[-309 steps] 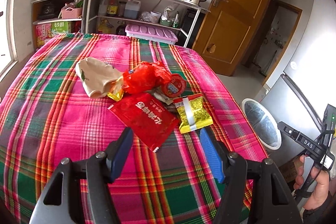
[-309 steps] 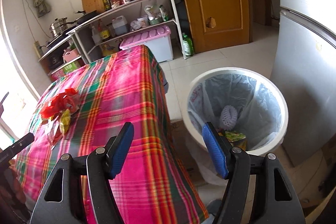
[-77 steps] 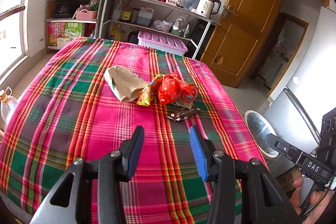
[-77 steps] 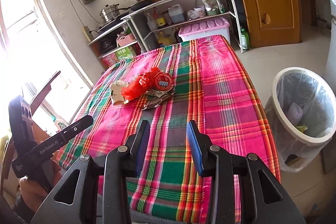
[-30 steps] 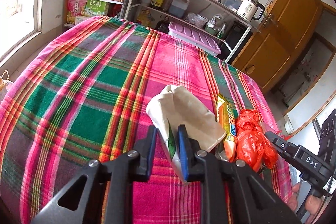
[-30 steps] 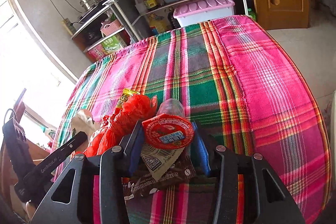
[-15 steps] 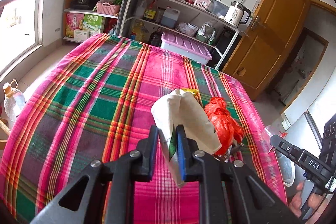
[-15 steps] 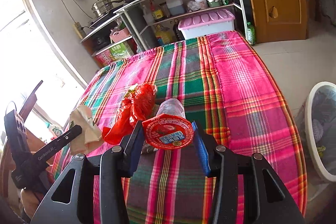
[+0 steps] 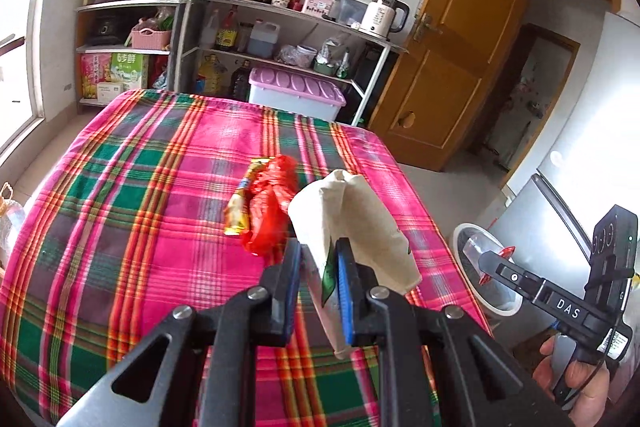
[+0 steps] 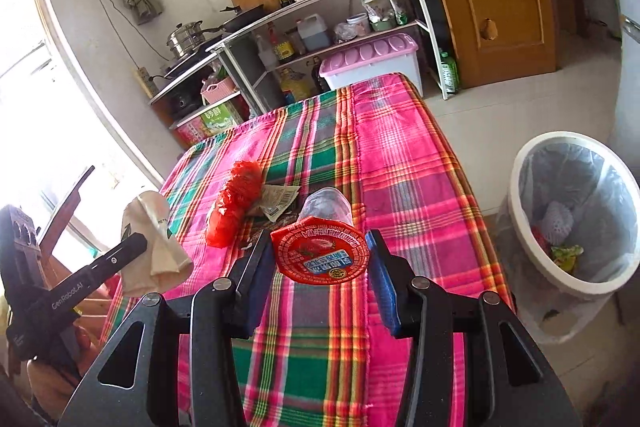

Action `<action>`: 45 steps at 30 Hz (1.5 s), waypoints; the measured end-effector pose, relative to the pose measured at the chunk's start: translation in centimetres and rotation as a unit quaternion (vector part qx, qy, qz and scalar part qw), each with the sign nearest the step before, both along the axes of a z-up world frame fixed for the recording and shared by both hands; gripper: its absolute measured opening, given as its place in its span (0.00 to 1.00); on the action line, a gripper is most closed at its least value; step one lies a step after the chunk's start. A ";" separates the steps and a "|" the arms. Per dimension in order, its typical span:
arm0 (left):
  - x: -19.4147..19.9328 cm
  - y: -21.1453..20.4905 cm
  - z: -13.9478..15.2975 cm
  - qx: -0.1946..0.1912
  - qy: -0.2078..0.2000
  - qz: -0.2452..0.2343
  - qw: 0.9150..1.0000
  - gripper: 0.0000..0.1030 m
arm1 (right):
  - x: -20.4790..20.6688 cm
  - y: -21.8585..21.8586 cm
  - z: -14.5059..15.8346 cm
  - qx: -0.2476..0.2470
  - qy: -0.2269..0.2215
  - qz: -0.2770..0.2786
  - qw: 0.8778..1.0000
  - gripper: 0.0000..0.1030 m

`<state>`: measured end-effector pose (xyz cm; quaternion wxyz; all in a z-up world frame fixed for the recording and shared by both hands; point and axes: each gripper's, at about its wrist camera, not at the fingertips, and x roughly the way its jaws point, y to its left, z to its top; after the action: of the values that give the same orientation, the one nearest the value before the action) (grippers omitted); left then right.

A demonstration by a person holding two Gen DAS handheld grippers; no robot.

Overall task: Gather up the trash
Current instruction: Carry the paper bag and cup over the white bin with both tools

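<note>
A: State the layout, largest item first.

B: The table (image 9: 120,211) carries a plaid cloth. The bin (image 10: 516,187) stands on the floor off the table's right edge, lined and partly filled. On the cloth, mid-table, lie a red bag (image 9: 272,203), a yellow wrapper (image 9: 240,207) touching its left side, and a printed scrap (image 10: 280,201) just right of the bag.

A: Left gripper?

B: The left gripper (image 9: 318,283) has its jaws pinching the near edge of a paper bag (image 9: 352,223). The bag is lifted clear of the cloth and leans to the right.

A: Right gripper?

B: The right gripper (image 10: 320,267) has its jaws clamped on a clear cup (image 10: 326,207) at the foil lid (image 10: 320,253). The cup points far, held above the cloth.

A: Failure modes from here?

B: Judged, not observed:
1. The paper bag is held by a thin edge only. A fast swing toward the bin may tear it or pull it free.
2. The cup wall is thin plastic. Excess clamp force may buckle it, and the cup may then slip out.
3. The bin sits low and right. Early release drops an item on the floor or on the rim.
</note>
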<state>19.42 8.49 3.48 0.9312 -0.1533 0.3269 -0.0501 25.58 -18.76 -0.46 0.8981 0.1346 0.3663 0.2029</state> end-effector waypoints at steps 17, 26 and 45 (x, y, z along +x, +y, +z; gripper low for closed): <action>4.9 -13.4 -0.8 0.008 0.016 -0.143 0.990 0.18 | -1.3 -11.6 -1.0 -0.004 0.006 -0.105 0.994 0.45; 9.3 -20.4 -3.8 0.017 0.048 -0.201 0.978 0.18 | 0.6 -17.0 -3.8 -0.012 0.033 -0.157 0.987 0.45; 15.0 -30.1 -7.9 0.029 0.117 -0.258 0.959 0.18 | 3.9 -23.6 -9.5 -0.009 0.098 -0.215 0.972 0.45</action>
<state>34.38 -21.63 -4.41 0.8460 -0.0415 0.4632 -0.2609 29.48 -42.38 -9.92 0.8816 0.2210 0.4169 -0.0129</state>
